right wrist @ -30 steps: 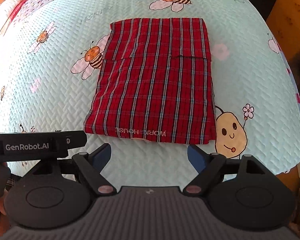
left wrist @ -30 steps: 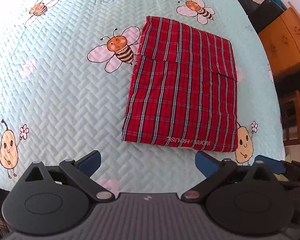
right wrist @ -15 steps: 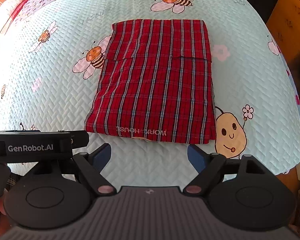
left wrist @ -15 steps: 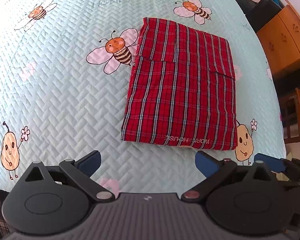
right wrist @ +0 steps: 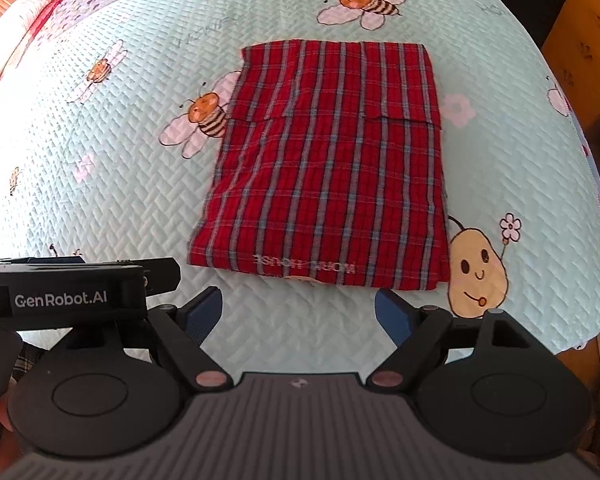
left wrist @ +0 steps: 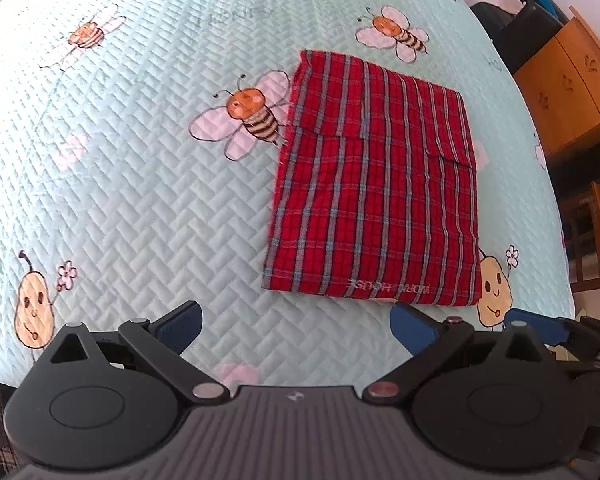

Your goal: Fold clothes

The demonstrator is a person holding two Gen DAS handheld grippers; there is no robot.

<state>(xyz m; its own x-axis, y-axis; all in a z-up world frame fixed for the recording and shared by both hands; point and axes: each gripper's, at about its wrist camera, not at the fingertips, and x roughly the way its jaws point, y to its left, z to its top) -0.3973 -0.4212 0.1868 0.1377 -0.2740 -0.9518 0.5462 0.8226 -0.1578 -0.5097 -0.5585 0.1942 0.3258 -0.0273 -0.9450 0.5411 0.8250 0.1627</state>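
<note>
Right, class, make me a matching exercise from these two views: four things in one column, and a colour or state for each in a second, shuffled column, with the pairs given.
Things
1. plaid garment
2. quilt
3. left tool
4. cabinet

Descriptions
A. orange wood
B. open, holding nothing
C. red, folded into a flat rectangle
D. pale green with cartoon bees

Pairs: 1-C, 2-D, 3-B, 4-A
</note>
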